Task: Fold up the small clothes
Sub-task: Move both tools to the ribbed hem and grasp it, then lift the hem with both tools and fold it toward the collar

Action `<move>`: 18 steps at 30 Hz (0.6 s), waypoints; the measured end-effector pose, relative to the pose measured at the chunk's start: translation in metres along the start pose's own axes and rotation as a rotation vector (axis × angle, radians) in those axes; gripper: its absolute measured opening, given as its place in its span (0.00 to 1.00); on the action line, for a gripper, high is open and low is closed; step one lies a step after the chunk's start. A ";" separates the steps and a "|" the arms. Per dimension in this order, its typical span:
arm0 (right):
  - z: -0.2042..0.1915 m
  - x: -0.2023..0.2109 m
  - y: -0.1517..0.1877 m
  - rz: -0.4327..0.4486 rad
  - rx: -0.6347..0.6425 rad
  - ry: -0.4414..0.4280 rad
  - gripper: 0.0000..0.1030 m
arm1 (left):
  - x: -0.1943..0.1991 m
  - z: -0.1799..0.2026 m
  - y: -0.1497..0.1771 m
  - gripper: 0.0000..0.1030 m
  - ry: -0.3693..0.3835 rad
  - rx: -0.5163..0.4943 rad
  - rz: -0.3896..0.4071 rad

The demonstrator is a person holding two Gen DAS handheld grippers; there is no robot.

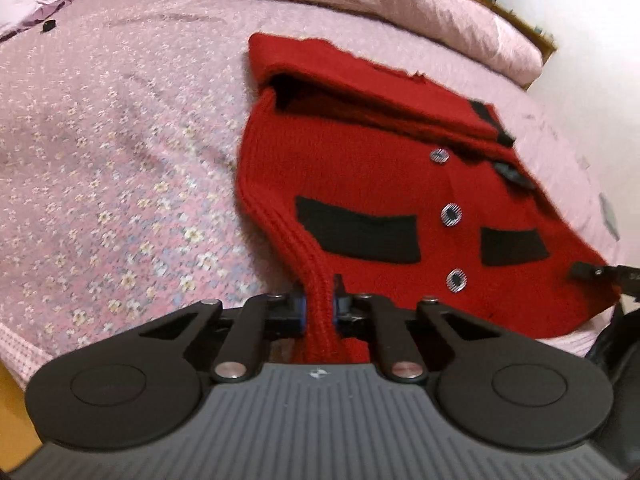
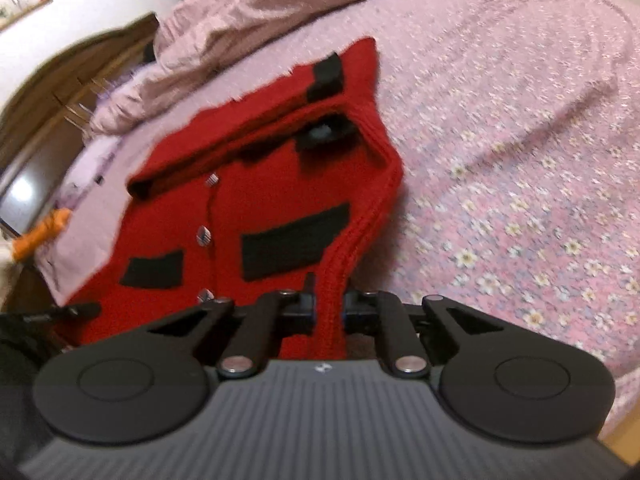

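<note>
Left gripper [image 1: 320,300]: we have its fingers pinching the ribbed hem corner of the red knit cardigan [image 1: 380,184].
Right gripper [image 2: 329,304]: pinching the opposite hem corner.
Cardigan: lies button-side up on the bed [image 1: 120,160], hem nearest us, long axis running away from both grippers, collar end farthest, sleeves already folded across.
Next, we judge: carry hem forward toward collar, both hands equally near.
</note>
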State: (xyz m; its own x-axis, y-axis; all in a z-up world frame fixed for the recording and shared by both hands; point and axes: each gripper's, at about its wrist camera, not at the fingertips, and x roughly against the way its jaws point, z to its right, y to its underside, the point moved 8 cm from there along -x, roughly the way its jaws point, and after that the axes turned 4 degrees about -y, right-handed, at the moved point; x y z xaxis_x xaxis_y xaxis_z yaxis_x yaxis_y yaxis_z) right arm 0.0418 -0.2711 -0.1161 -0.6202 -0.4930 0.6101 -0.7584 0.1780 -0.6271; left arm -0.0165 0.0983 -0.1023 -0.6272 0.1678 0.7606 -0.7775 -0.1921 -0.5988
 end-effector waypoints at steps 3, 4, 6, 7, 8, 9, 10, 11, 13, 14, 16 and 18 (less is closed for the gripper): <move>-0.008 0.001 -0.010 0.028 0.008 -0.030 0.11 | 0.005 0.004 -0.012 0.11 0.051 0.029 0.033; -0.011 0.001 -0.014 0.035 0.010 -0.039 0.11 | 0.006 0.005 -0.015 0.11 0.063 0.039 0.041; -0.015 0.000 -0.021 0.050 0.012 -0.058 0.11 | 0.007 0.006 -0.024 0.11 0.077 0.054 0.055; -0.017 0.000 -0.025 0.059 0.011 -0.068 0.11 | 0.007 0.007 -0.029 0.11 0.078 0.054 0.062; -0.019 0.000 -0.029 0.068 0.010 -0.077 0.11 | 0.007 0.008 -0.033 0.11 0.078 0.054 0.071; -0.020 0.000 -0.034 0.079 0.007 -0.087 0.11 | 0.008 0.009 -0.037 0.11 0.080 0.054 0.080; -0.021 0.000 -0.038 0.090 0.004 -0.098 0.11 | 0.009 0.010 -0.043 0.10 0.081 0.058 0.093; -0.022 0.000 -0.042 0.100 0.004 -0.106 0.11 | 0.010 0.010 -0.048 0.10 0.081 0.064 0.105; -0.024 0.000 -0.052 0.121 0.006 -0.113 0.11 | 0.011 0.008 -0.060 0.10 0.082 0.080 0.131; -0.024 -0.001 -0.057 0.130 0.003 -0.119 0.11 | 0.012 0.007 -0.066 0.10 0.081 0.088 0.144; -0.025 -0.003 -0.069 0.149 0.002 -0.126 0.11 | 0.012 0.005 -0.079 0.10 0.080 0.102 0.165; -0.026 -0.004 -0.081 0.170 0.003 -0.127 0.11 | 0.014 0.005 -0.094 0.10 0.081 0.114 0.194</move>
State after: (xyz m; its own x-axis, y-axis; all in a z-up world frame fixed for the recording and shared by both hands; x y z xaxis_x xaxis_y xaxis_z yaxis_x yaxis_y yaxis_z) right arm 0.1002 -0.2616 -0.0555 -0.7085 -0.5598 0.4297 -0.6445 0.2652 -0.7171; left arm 0.0476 0.1141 -0.0342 -0.7692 0.1936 0.6089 -0.6352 -0.3350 -0.6959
